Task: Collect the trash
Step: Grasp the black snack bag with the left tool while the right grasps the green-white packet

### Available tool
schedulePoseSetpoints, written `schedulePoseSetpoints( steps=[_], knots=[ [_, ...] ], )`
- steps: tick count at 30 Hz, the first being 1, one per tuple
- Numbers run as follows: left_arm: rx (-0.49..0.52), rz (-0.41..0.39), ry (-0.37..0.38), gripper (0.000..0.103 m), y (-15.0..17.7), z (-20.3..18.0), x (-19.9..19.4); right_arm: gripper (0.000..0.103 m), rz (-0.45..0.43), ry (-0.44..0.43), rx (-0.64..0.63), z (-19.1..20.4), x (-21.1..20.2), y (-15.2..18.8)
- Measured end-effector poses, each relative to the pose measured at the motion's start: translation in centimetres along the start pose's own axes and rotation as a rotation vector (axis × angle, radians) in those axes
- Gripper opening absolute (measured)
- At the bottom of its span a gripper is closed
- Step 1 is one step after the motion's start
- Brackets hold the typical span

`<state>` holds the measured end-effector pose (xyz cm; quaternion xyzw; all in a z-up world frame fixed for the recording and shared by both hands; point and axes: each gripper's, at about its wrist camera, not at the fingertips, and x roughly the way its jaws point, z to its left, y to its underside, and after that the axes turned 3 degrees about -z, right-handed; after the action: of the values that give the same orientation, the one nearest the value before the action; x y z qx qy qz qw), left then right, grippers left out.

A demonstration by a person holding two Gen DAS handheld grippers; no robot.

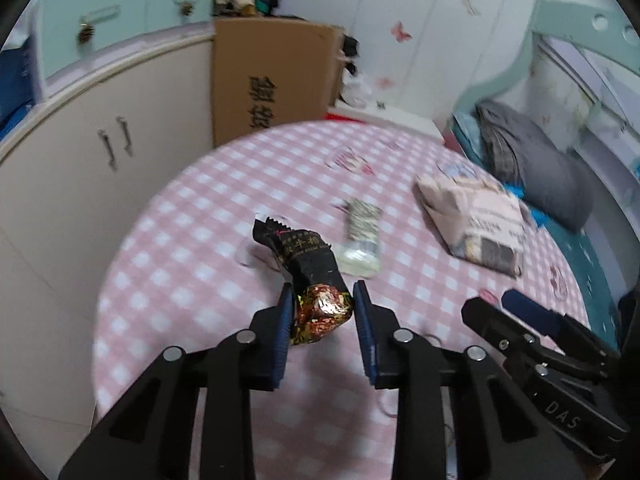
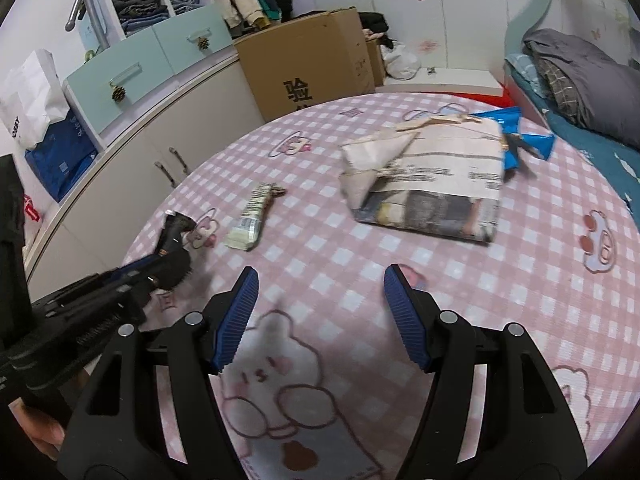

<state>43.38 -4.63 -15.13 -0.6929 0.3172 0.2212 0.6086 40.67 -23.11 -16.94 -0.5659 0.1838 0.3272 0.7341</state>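
A black candy wrapper (image 1: 308, 256) with a crumpled red-and-gold foil end sits between the blue pads of my left gripper (image 1: 322, 286), which is shut on that end. In the right wrist view the wrapper (image 2: 174, 228) sticks up out of the left gripper (image 2: 168, 266) at the left edge of the table. My right gripper (image 2: 322, 270) hangs open over the pink checked tablecloth (image 2: 360, 248) with nothing between its fingers. It also shows at the lower right of the left wrist view as the right gripper (image 1: 494, 300).
A green-and-white snack wrapper (image 2: 252, 216) lies just beyond the black one. A folded newspaper bag (image 2: 432, 184) rests at the far right with a blue wrapper (image 2: 520, 136) behind it. A cardboard box (image 2: 312, 60) and cabinet (image 2: 132, 160) stand past the table; a bed (image 2: 580, 80) is on the right.
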Motion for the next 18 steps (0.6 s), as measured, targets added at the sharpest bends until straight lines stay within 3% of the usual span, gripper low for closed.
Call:
schedulePoseSetpoints(
  steps=[10,15,16,18],
  knots=[
    [-0.082,-0.042,-0.212,0.029,-1.4,5.6,0.4,0.065,0.07,-0.016,-0.072,4.6,5.3,-2.3],
    [-0.118,-0.045,-0.214,0.029,-1.5,8.2,0.6,0.065,0.088,0.057,-0.129,6.4,8.3,-2.9],
    [-0.122,-0.047,-0.218,0.029,-1.5,8.6,0.5,0.062,0.089,0.063,-0.137,6.6,8.7,-2.9],
    [-0.137,-0.048,-0.216,0.029,-1.4,9.5,0.4,0.036,0.084,0.094,-0.169,7.1,9.1,-3.1]
  ],
)
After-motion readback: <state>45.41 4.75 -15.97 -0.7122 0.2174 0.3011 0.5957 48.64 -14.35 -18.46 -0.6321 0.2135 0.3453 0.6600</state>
